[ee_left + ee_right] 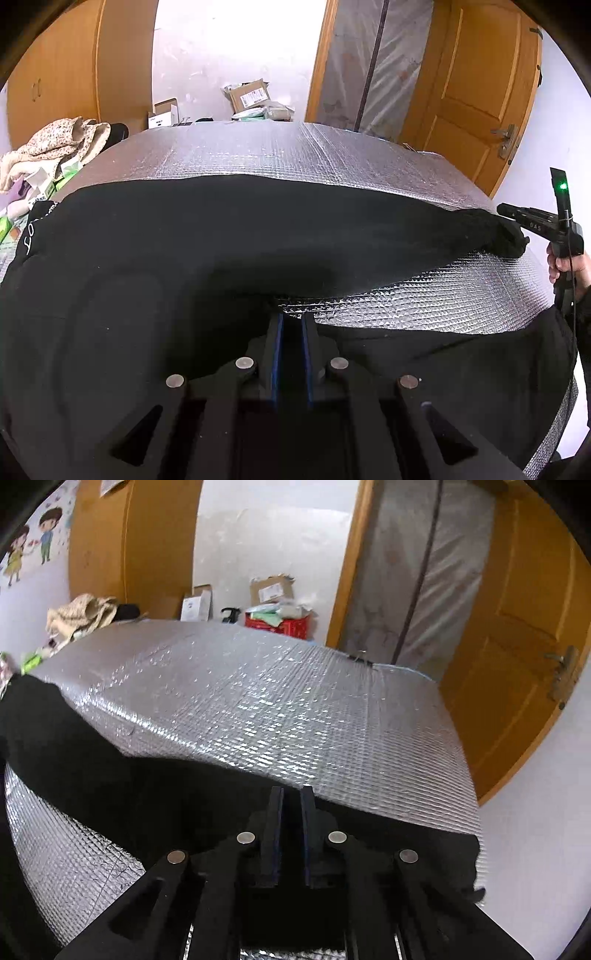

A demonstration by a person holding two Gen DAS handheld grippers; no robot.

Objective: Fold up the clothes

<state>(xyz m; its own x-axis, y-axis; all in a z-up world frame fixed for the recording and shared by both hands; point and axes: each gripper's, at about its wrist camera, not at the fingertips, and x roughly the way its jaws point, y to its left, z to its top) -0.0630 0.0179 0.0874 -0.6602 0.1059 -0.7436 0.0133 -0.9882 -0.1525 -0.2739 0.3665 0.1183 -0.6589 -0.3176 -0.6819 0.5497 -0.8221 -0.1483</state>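
Boxes (277,607) and floral cloth (48,146) crowd the silver mat's (277,709) far edge.

garment (184,258) on mat (295,147), boxes (251,98) behind

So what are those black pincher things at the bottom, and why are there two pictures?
They are hand-held grippers, one in each of a person's hands, each carrying a camera that looks along its fingers. One picture is from the left gripper, the other from the right gripper. A black garment lies on a shiny silver mat. Both grippers are pinching its cloth: the left at an edge, the right at the sleeve end. You can see the person's hand too.
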